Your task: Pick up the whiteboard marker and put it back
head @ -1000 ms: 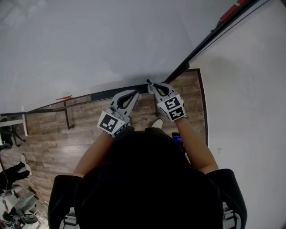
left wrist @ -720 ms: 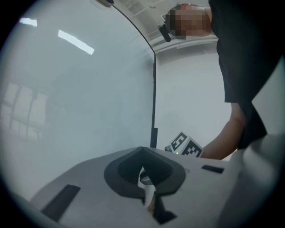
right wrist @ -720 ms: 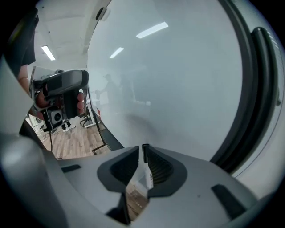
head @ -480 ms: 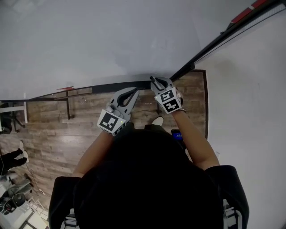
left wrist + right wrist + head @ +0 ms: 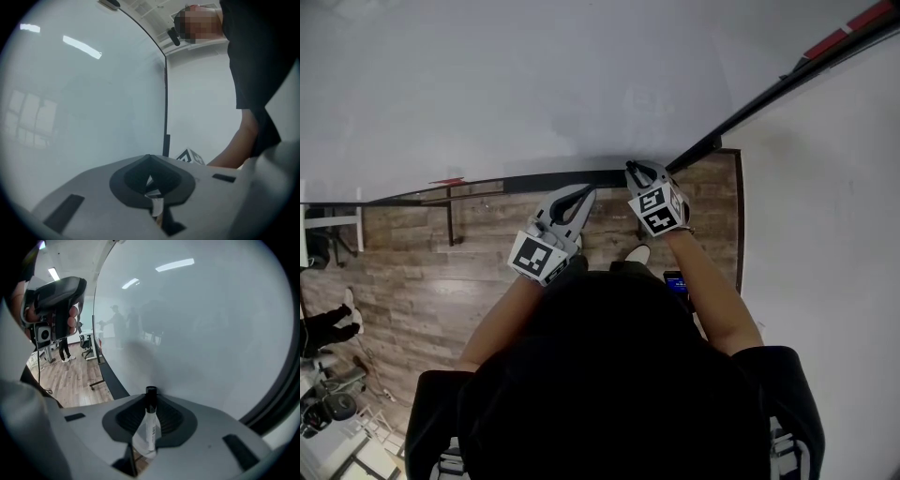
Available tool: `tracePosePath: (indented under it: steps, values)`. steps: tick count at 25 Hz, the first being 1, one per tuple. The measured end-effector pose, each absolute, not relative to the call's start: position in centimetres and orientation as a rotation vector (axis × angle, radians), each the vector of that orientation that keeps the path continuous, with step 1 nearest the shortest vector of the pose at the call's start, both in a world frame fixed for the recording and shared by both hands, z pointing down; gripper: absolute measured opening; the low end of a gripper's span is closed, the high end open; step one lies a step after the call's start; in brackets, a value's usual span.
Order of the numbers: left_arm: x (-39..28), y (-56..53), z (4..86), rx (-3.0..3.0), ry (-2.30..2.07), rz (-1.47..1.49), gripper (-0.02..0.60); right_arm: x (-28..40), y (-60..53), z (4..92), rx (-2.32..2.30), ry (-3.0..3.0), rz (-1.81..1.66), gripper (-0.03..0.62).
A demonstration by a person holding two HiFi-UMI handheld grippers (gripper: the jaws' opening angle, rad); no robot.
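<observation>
The whiteboard marker (image 5: 150, 425), white body with a black cap, stands clamped between the pads of my right gripper (image 5: 149, 420), cap pointing at the whiteboard (image 5: 197, 324). In the head view my right gripper (image 5: 631, 170) is at the right end of the dark tray ledge (image 5: 544, 180) under the whiteboard (image 5: 534, 84); the marker itself is too small to make out there. My left gripper (image 5: 582, 194) hangs just below that ledge, left of the right one. Its jaws are together in the left gripper view (image 5: 151, 183), with nothing held.
A small red object (image 5: 447, 181) lies on the ledge further left. Wooden floor (image 5: 422, 272) spreads below. A second white panel (image 5: 825, 234) meets the board at a black frame (image 5: 769, 94) on the right. A standing person's legs (image 5: 328, 323) show at far left.
My right gripper with the marker has shifted slightly right and up, closer to the ledge's right end. The left gripper has barely moved.
</observation>
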State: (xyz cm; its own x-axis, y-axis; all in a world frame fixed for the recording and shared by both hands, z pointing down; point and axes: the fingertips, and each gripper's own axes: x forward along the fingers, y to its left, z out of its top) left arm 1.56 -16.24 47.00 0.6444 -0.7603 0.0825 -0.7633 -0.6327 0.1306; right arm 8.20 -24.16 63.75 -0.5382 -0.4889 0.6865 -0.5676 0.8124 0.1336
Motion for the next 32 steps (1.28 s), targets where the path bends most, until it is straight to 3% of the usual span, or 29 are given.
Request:
tracePosePath:
  steps: [32]
  values:
    - [2.8,-17.8,45.3,2.797,-1.175,0.133,0.003,10.2,-23.0,52.3,0.996,-2.536,0.203,0.063]
